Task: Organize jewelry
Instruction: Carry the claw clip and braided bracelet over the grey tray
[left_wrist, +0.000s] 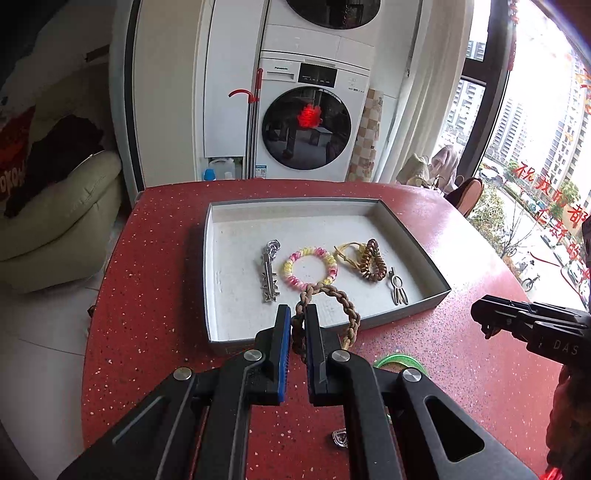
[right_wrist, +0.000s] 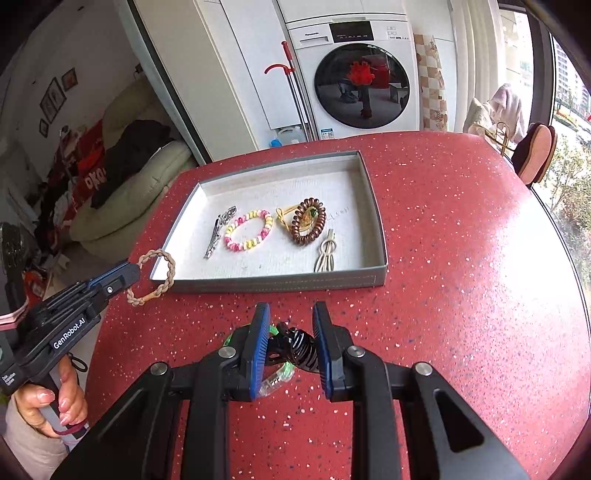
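A grey tray (left_wrist: 413, 236) (right_wrist: 373, 199) on the red table holds a silver clip (left_wrist: 269, 273), a pink-yellow bead bracelet (left_wrist: 310, 267) (right_wrist: 248, 230), a brown coil hair tie (left_wrist: 373, 260) (right_wrist: 308, 221) and a pale hairpin (left_wrist: 398, 291) (right_wrist: 325, 253). My left gripper (left_wrist: 297, 314) (right_wrist: 135, 271) is shut on a tan braided bracelet (left_wrist: 347, 306) (right_wrist: 162, 273), held over the tray's near left corner. My right gripper (right_wrist: 291, 314) (left_wrist: 480, 315) is shut on a black coil hair tie (right_wrist: 301, 349) low above the table, in front of the tray.
A green ring (left_wrist: 400, 360) (right_wrist: 280, 373) lies on the table under the right gripper. A small silver piece (left_wrist: 339, 438) lies near the table's front. A washing machine (left_wrist: 306, 122) and a sofa (left_wrist: 55, 221) stand beyond the table.
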